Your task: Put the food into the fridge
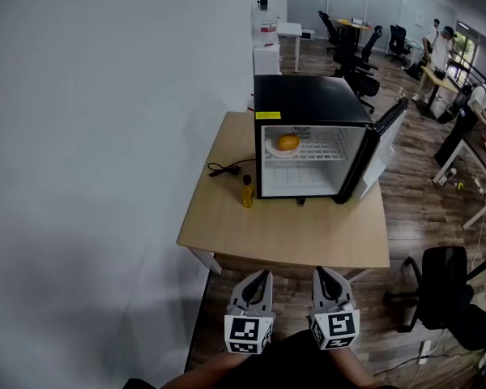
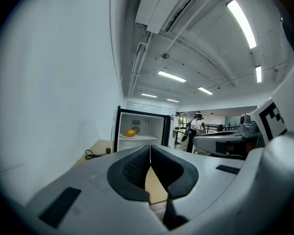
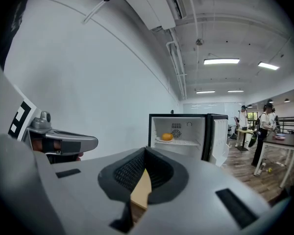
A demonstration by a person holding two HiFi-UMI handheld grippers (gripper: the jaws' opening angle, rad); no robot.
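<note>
A small black fridge [image 1: 308, 104] stands open on a wooden table [image 1: 292, 225], its door [image 1: 381, 148] swung out to the right. On its upper wire shelf lies an orange food item [image 1: 288, 142] on a white plate [image 1: 280, 150]; it also shows in the left gripper view as the orange food [image 2: 131, 132] and in the right gripper view as the orange food [image 3: 167, 136]. Both grippers hang side by side before the table's near edge, well back from the fridge. My left gripper [image 1: 261, 279] is shut and empty. My right gripper [image 1: 324, 275] is shut with nothing in it.
A small yellow bottle [image 1: 247, 193] and a black cable [image 1: 227, 168] lie on the table left of the fridge. A white wall runs along the left. A black office chair [image 1: 441, 290] stands to the right. Desks, chairs and people fill the room behind.
</note>
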